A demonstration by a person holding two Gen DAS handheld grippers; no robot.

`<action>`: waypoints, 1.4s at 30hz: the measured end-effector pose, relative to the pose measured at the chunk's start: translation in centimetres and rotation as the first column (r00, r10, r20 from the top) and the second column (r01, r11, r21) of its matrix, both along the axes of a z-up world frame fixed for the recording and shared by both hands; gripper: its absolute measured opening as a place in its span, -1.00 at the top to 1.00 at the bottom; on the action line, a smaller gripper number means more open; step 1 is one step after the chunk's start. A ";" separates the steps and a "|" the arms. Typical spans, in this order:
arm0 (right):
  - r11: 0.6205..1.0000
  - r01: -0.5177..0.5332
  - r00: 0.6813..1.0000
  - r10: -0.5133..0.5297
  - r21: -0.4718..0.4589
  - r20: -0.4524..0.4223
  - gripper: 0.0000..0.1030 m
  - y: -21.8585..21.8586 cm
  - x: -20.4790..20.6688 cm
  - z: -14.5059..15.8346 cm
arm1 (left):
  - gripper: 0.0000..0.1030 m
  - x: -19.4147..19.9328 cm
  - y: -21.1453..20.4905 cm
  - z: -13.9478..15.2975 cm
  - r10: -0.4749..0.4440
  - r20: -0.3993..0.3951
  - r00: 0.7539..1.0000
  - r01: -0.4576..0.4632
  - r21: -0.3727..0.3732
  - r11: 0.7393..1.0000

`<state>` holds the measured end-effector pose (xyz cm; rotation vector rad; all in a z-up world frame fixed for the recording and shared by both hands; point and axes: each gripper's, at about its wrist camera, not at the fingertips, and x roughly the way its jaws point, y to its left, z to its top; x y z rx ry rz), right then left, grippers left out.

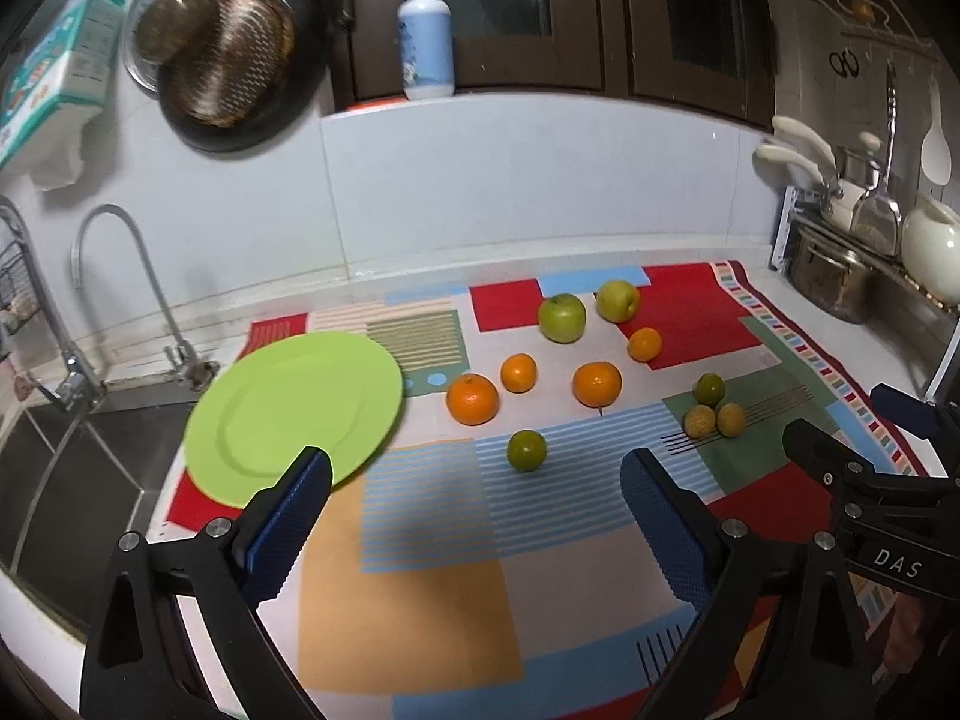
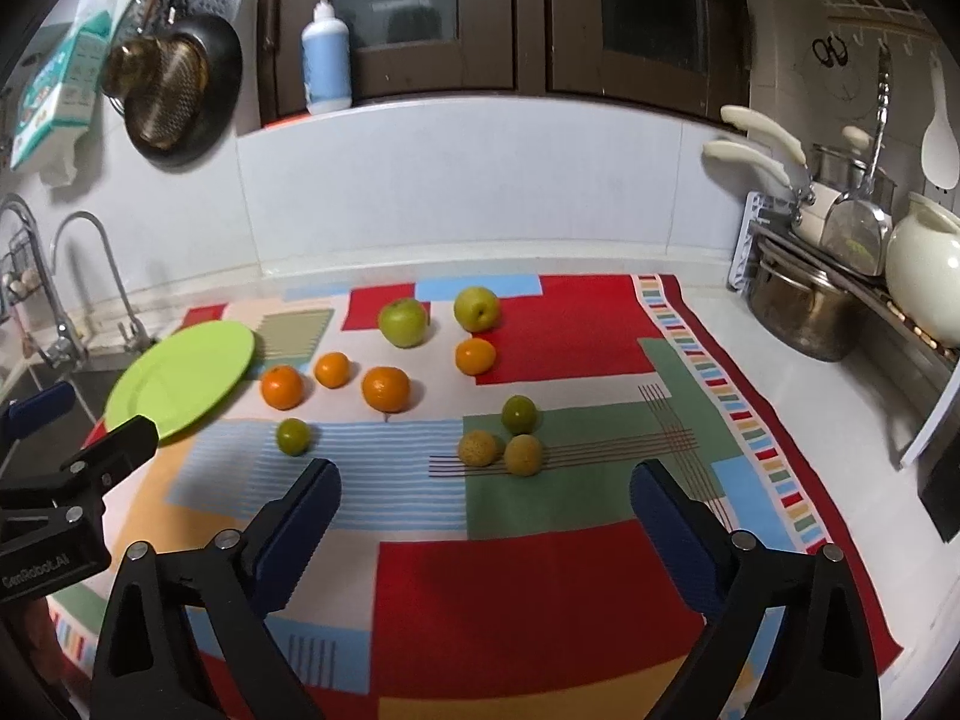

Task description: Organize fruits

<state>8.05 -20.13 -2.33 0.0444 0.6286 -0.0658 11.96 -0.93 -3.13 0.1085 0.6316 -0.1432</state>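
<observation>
An empty lime-green plate (image 1: 294, 414) (image 2: 180, 378) lies at the left end of a patchwork cloth (image 1: 420, 570). Loose fruit is spread over the cloth: two green apples (image 1: 561, 317) (image 2: 404, 322), several oranges (image 1: 473, 399) (image 2: 386, 388), two small green citrus (image 1: 526, 450) (image 2: 293, 436) and two tan fruits (image 1: 714, 420) (image 2: 501, 451). My left gripper (image 1: 477, 474) hangs open above the cloth, short of the near green citrus. My right gripper (image 2: 485, 483) is open too, just short of the tan fruits. Nothing sits between either pair of pads.
A sink (image 1: 72, 468) with taps (image 1: 174, 354) lies left of the plate. A steel pot (image 2: 804, 312), a white jug (image 2: 924, 282) and utensils crowd the right rear corner. A soap bottle (image 1: 425, 39) stands on the ledge behind; pans (image 1: 234, 60) hang on the wall.
</observation>
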 end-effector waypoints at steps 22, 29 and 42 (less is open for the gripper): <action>1.000 0.012 0.980 -0.012 -0.001 -0.197 -0.23 -2.7 8.4 -6.7 | -0.36 8.6 -3.1 -7.2 -0.081 -0.184 0.980 0.089 0.036 0.995; 1.000 0.009 0.977 -0.009 -0.003 -0.212 -0.05 -3.0 9.5 -7.5 | -0.07 9.5 -3.6 -8.3 -0.089 -0.215 0.973 0.101 0.045 0.994; 1.000 -0.009 0.973 0.014 0.025 -0.230 0.41 -3.2 10.2 -8.4 | 0.45 10.4 -4.1 -9.4 -0.106 -0.253 0.962 0.122 0.046 0.992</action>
